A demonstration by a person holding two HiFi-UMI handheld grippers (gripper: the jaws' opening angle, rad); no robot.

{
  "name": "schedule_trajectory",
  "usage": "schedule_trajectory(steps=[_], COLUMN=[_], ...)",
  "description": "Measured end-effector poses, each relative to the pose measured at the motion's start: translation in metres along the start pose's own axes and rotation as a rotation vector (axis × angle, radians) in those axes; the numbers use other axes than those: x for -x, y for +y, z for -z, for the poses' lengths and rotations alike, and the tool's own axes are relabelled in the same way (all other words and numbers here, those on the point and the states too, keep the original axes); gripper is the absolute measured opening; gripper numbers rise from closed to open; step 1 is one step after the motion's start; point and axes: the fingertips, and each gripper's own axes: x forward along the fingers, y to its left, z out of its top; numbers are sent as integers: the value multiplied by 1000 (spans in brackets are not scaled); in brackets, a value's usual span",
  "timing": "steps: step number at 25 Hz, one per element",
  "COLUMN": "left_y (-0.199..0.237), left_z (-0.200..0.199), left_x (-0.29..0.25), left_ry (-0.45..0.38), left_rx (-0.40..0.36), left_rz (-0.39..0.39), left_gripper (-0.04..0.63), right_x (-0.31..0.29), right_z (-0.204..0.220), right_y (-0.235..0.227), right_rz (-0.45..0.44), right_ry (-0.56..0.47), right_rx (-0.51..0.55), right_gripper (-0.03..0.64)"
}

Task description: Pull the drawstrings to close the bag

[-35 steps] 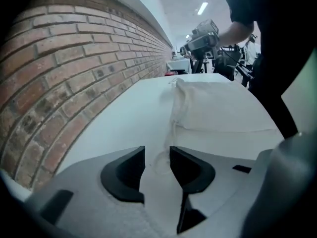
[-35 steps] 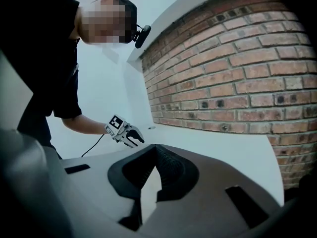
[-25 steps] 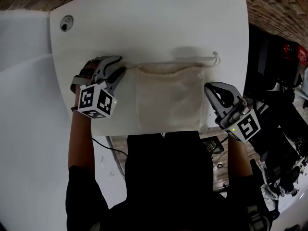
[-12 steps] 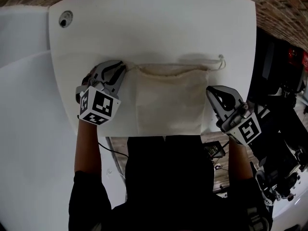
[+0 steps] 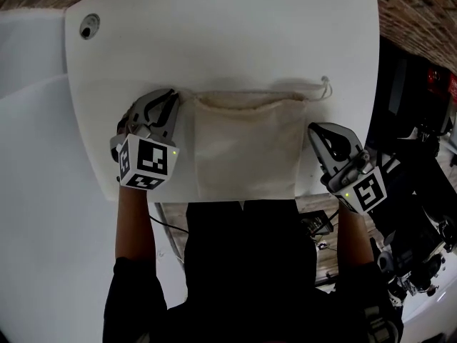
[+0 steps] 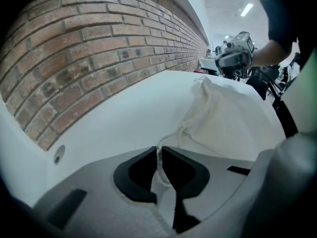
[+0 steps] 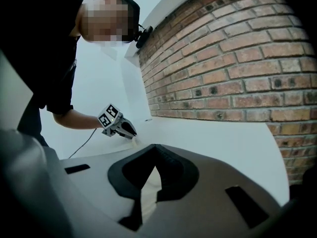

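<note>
Even bright light; fisheye edges bend, corners darken

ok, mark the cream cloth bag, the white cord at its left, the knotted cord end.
cream cloth bag [image 5: 246, 148]: head view, mid-panel.
white cord [image 6: 158, 160]: left gripper view, stretch between jaws.
knotted cord end [image 5: 326, 86]: head view, knot.

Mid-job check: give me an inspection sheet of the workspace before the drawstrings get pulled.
Surface: white table, with a cable grommet at its far left corner.
Job's things: cloth drawstring bag lies flat, mouth away from the person; left drawstring leads into the left claw; right drawstring lies loose and knotted.
Clutter: nothing seen.
Grippers: left claw has just been closing and pinches the left drawstring; right claw is shut beside the bag's right edge, nothing seen between its jaws.
Cables: black cable runs below the table near the person's left arm.
Surroundings: brick wall; dark equipment to the right.
</note>
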Motion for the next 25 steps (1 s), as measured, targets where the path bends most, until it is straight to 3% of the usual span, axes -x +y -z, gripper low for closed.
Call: schedule_trajectory(steps=[5, 9, 13, 17, 21, 25], left_y=[-1, 1, 0, 0, 0, 0], left_z=[2, 2, 1, -6, -7, -8], left_x=[-1, 1, -1, -3, -4, -6], left_ry=[-2, -9, 8, 17, 19, 15], left_rx=[-29, -46, -23, -37, -48, -45], left_rz=[-15, -14, 14, 45, 44, 39], left_gripper=[44, 43, 43, 43, 43, 43], right_x=[13, 18, 11, 2, 7, 8], right_z=[5, -6, -11, -9, 3, 36], right_y=[-36, -63, -82, -85, -83, -80], right_rz=[104, 125, 102, 23, -16, 39], right_ry=[103, 123, 159, 175, 201, 302], right_rx=[232, 319, 416, 484, 465, 693], right_gripper=[8, 8, 8, 9, 86, 103])
